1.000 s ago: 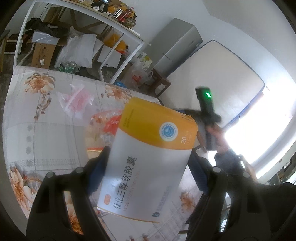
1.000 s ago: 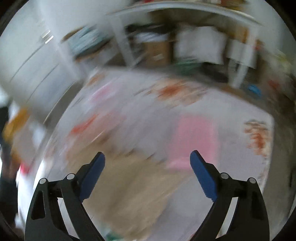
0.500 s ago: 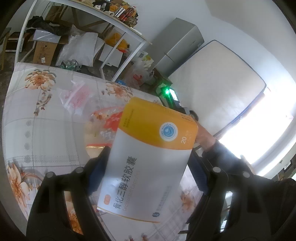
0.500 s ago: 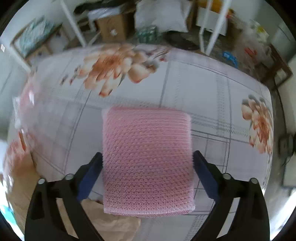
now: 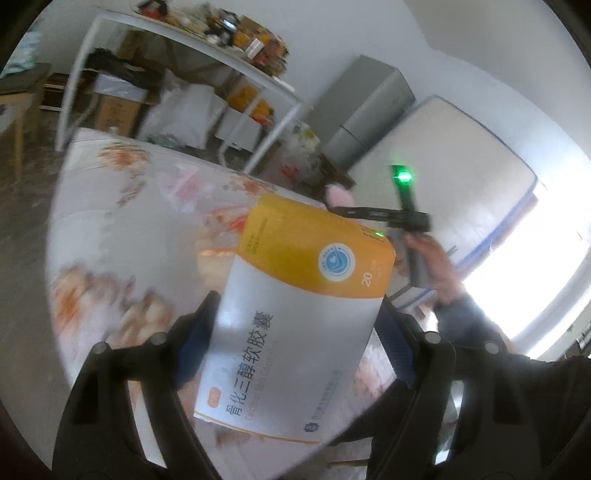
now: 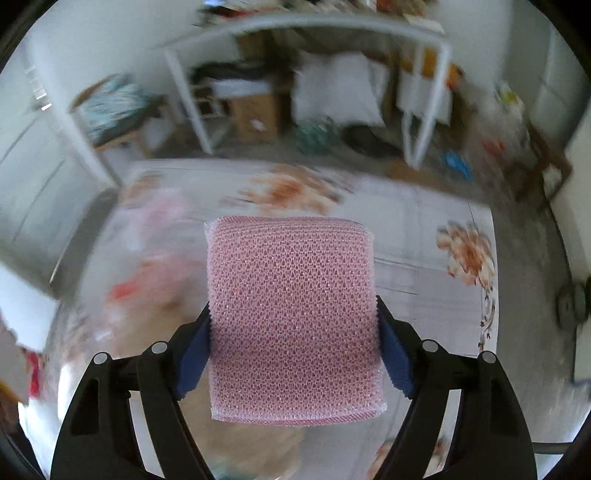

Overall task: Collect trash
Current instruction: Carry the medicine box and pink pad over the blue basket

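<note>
My left gripper (image 5: 295,354) is shut on a white and orange medicine box (image 5: 299,317) with Chinese print, held up above the floral table (image 5: 122,229). My right gripper (image 6: 293,350) is shut on a pink foam net sleeve (image 6: 293,317) and holds it above the table (image 6: 424,251). In the left wrist view the right gripper (image 5: 369,213) shows beyond the box, with the pink sleeve (image 5: 338,195) peeking out and a green light on its handle. A clear bag with pink and red contents (image 5: 221,225) lies blurred on the table behind the box.
A brown paper bag (image 6: 236,443) lies blurred under the right gripper. Crumpled red and pink wrappers (image 6: 147,280) lie at the table's left. Beyond the table stand a white metal shelf (image 6: 306,29) with boxes and bags, a grey cabinet (image 5: 362,110) and a leaning mattress (image 5: 454,162).
The right gripper closed on the pink foam sleeve and lifted it off the table. The left gripper kept hold of the box and swung a little; both views are now motion-blurred.
</note>
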`<action>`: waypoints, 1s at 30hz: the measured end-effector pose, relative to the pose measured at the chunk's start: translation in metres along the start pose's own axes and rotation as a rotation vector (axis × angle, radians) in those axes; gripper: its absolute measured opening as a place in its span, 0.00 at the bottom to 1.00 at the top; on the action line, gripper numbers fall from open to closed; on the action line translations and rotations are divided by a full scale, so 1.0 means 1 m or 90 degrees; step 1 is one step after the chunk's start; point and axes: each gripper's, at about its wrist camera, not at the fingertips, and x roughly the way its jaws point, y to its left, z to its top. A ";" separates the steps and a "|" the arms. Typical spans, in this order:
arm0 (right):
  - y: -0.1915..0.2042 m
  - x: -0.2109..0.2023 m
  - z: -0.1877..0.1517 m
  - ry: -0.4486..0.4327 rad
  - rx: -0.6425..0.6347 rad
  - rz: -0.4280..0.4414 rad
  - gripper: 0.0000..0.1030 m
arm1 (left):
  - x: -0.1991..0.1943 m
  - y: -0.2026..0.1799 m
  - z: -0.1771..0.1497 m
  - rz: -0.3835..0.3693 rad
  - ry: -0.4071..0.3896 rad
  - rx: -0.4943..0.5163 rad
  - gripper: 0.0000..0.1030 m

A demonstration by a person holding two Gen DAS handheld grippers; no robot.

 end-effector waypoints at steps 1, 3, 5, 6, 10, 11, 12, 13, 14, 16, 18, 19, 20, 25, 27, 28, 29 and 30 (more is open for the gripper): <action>0.024 -0.019 -0.007 -0.016 -0.025 0.020 0.75 | -0.014 -0.001 -0.011 0.013 -0.010 -0.008 0.75; 0.064 -0.045 -0.023 -0.036 -0.067 0.055 0.75 | -0.052 -0.004 -0.042 0.053 -0.029 -0.023 0.75; 0.116 -0.066 -0.045 -0.043 -0.119 0.104 0.75 | -0.091 -0.002 -0.080 0.104 -0.045 -0.053 0.75; 0.145 -0.072 -0.058 -0.044 -0.145 0.132 0.75 | -0.108 0.000 -0.097 0.127 -0.052 -0.070 0.75; 0.261 -0.085 -0.115 -0.029 -0.257 0.230 0.75 | -0.175 0.016 -0.185 0.255 -0.062 -0.156 0.75; 0.290 -0.085 -0.133 -0.017 -0.285 0.258 0.75 | -0.193 0.026 -0.217 0.290 -0.062 -0.194 0.75; 0.312 -0.084 -0.147 -0.006 -0.304 0.281 0.75 | -0.204 0.035 -0.239 0.316 -0.061 -0.224 0.75; 0.341 -0.082 -0.166 0.012 -0.325 0.311 0.75 | -0.215 0.043 -0.262 0.341 -0.060 -0.255 0.75; 0.367 -0.080 -0.183 0.026 -0.345 0.327 0.76 | -0.227 0.056 -0.296 0.381 -0.056 -0.293 0.75; 0.416 -0.070 -0.219 0.069 -0.386 0.362 0.76 | -0.238 0.078 -0.342 0.416 -0.049 -0.362 0.75; 0.449 -0.059 -0.247 0.104 -0.409 0.381 0.76 | -0.241 0.103 -0.394 0.458 -0.030 -0.425 0.75; 0.469 -0.051 -0.266 0.128 -0.425 0.388 0.76 | -0.239 0.114 -0.414 0.475 -0.017 -0.451 0.75; 0.488 -0.044 -0.284 0.153 -0.437 0.397 0.76 | -0.236 0.129 -0.438 0.483 -0.009 -0.487 0.75; 0.549 -0.020 -0.352 0.232 -0.477 0.414 0.76 | -0.216 0.181 -0.514 0.526 0.027 -0.590 0.75; 0.561 -0.010 -0.371 0.252 -0.486 0.411 0.76 | -0.209 0.195 -0.531 0.564 0.050 -0.603 0.75; 0.569 -0.005 -0.382 0.269 -0.489 0.411 0.76 | -0.208 0.200 -0.539 0.572 0.056 -0.611 0.75; 0.577 -0.001 -0.389 0.279 -0.493 0.407 0.76 | -0.208 0.204 -0.544 0.584 0.059 -0.616 0.76; 0.578 0.004 -0.395 0.286 -0.498 0.403 0.76 | -0.210 0.206 -0.547 0.595 0.060 -0.618 0.79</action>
